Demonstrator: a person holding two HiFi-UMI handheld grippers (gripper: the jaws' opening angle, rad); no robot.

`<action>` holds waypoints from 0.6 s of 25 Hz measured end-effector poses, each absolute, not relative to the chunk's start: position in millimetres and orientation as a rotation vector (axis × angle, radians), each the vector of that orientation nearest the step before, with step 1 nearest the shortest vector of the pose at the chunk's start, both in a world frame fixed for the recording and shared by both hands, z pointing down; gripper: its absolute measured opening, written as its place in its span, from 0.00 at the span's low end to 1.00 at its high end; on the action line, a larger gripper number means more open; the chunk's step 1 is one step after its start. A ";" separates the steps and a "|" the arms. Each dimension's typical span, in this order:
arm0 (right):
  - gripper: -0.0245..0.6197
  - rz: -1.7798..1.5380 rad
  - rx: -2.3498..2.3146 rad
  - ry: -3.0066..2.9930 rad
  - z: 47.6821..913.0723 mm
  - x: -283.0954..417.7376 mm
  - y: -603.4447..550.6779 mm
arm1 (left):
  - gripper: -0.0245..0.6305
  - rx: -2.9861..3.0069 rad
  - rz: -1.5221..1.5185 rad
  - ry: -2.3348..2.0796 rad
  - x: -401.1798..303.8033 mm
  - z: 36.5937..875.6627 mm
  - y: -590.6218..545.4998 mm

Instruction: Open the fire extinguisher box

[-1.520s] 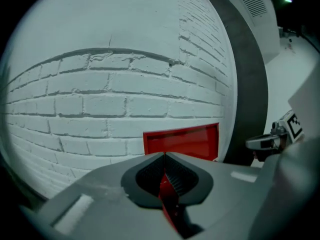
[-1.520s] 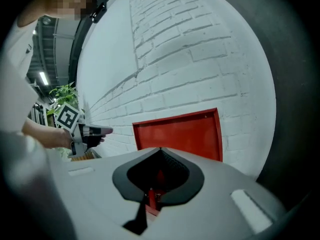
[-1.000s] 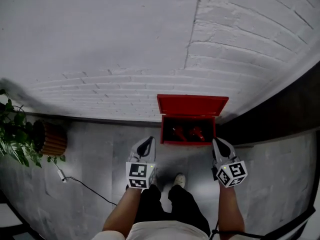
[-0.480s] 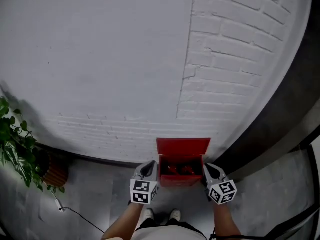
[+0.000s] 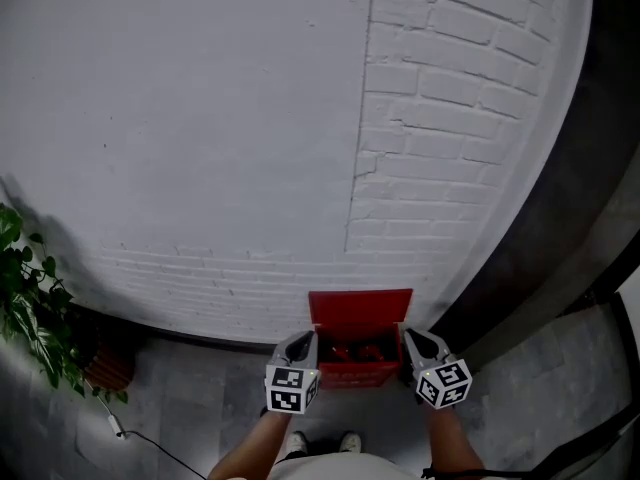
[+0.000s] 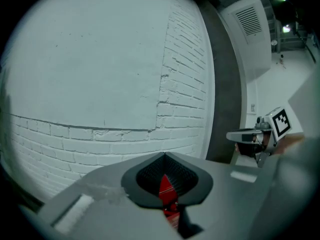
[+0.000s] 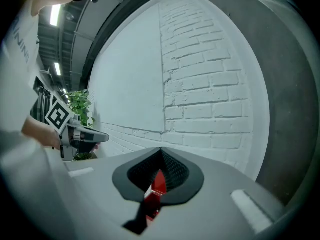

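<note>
The red fire extinguisher box (image 5: 360, 310) stands on the floor against the white brick wall, its lid raised back against the wall. Red extinguishers (image 5: 352, 350) lie inside. My left gripper (image 5: 301, 341) hangs by the box's left side and my right gripper (image 5: 412, 341) by its right side; both are shut and hold nothing. In the left gripper view the jaws (image 6: 165, 160) meet at a point, with a sliver of the red box (image 6: 167, 190) showing through the slit. The right gripper view shows the same: its gripper (image 7: 160, 154) shut, the red box (image 7: 157, 185) below.
A potted plant (image 5: 30, 308) in a ribbed brown pot (image 5: 108, 363) stands at the left, with a cable (image 5: 150, 443) on the grey floor. A dark wall section (image 5: 560, 228) runs at the right. The person's shoes (image 5: 322, 442) are just before the box.
The view has tilted up the wall, so the box now sits lower and smaller. Both grippers have stayed shut and now flank the box's sides more closely.
</note>
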State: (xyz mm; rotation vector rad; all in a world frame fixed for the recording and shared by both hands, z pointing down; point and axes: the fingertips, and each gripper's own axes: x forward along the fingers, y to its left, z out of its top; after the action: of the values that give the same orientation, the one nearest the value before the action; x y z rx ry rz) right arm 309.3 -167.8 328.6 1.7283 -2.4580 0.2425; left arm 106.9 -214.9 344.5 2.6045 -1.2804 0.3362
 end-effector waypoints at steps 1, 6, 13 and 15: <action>0.05 0.243 1.727 -2.458 329.2 308.8 -167.3 | 0.04 2.608 0.331 -1.284 106.4 343.2 -215.5; 0.05 0.247 1.726 -2.463 331.5 305.7 -165.1 | 0.04 2.614 0.329 -1.291 104.3 342.3 -216.1; 0.05 0.232 1.740 -2.457 328.6 307.6 -165.7 | 0.04 2.608 0.322 -1.297 100.4 343.4 -217.5; 0.05 0.232 1.743 -2.457 328.8 307.2 -164.6 | 0.04 2.608 0.319 -1.297 99.0 343.8 -216.6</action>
State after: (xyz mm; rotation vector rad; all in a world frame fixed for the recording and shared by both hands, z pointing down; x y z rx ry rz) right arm 307.2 -164.6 328.8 1.7429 -2.4570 0.2323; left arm 99.0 -216.6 343.8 2.6076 -1.2971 0.3187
